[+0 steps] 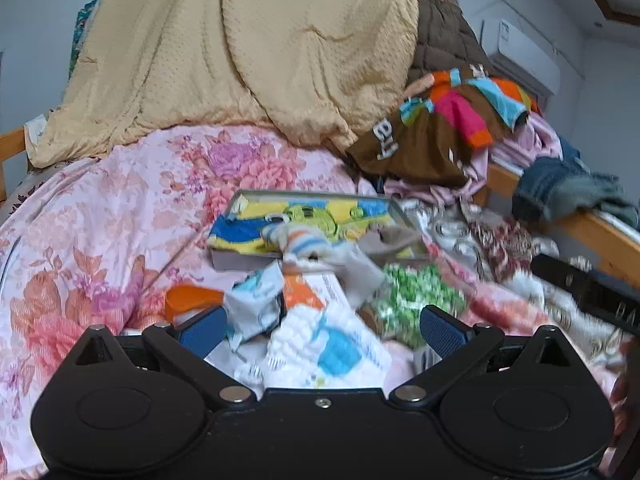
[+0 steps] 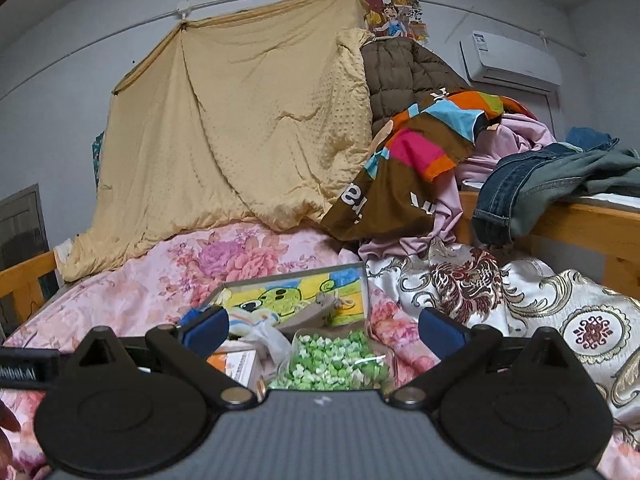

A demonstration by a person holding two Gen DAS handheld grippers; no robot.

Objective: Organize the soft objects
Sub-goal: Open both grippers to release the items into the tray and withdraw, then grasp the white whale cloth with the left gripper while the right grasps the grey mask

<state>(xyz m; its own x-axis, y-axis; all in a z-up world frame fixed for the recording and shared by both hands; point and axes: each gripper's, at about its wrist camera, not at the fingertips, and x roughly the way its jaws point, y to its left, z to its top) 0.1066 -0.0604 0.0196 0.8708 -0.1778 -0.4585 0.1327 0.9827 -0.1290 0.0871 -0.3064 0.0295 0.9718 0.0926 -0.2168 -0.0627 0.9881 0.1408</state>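
On the pink floral quilt (image 1: 120, 208) lies a shallow box (image 1: 304, 220) with a yellow-and-blue cartoon picture, holding a striped sock (image 1: 304, 240) and a grey cloth (image 1: 396, 238). In front of it sit white soft packs (image 1: 328, 344), a crumpled white bag (image 1: 256, 300) and a bag of green-and-white pieces (image 1: 416, 296). My left gripper (image 1: 322, 326) hovers open just above the white packs. My right gripper (image 2: 322, 326) is open too, over the green bag (image 2: 332, 360), with the box (image 2: 296, 292) beyond it. Neither holds anything.
A tan blanket (image 2: 240, 128) hangs at the back. Piled to the right are a brown multicolour garment (image 2: 400, 176), pink clothes (image 2: 512, 140) and jeans (image 2: 540, 184) draped over a wooden rail (image 2: 580, 220). An ornate white quilt (image 2: 540, 308) covers the right side. An orange item (image 1: 188, 298) lies at left.
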